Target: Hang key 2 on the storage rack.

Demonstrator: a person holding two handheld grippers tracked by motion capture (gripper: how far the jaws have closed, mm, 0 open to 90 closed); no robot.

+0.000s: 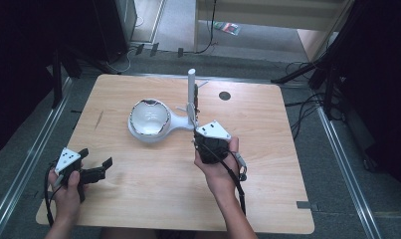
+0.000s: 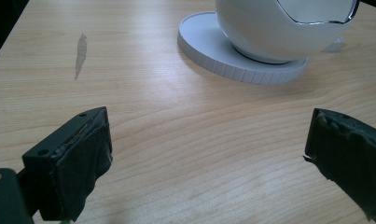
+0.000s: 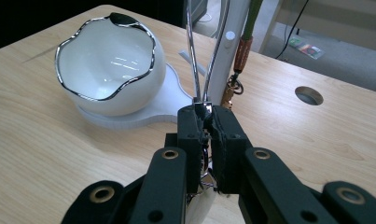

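Observation:
A white jewellery stand sits mid-table: a chrome-rimmed white bowl [image 1: 149, 117] [image 2: 288, 28] [image 3: 106, 60] on a flat base [image 2: 223, 60], with an upright white post [image 1: 191, 92] [image 3: 223, 60] beside it. A thin silver chain [image 3: 191, 56] hangs in two strands in front of the post. My right gripper [image 1: 196, 129] [image 3: 206, 114] is shut on the chain's lower end, close to the post's foot. A green cord with a copper end and clasp [image 3: 241, 53] dangles beside it. My left gripper [image 1: 96, 157] [image 2: 209, 140] stands open over bare wood at the front left, nothing between its jaws.
The wooden table [image 1: 163, 189] has a round cable hole [image 1: 225, 95] [image 3: 309, 95] at the back right and a pale scuff mark [image 2: 80, 53] on the left. Dark stands and cables surround the table on the floor.

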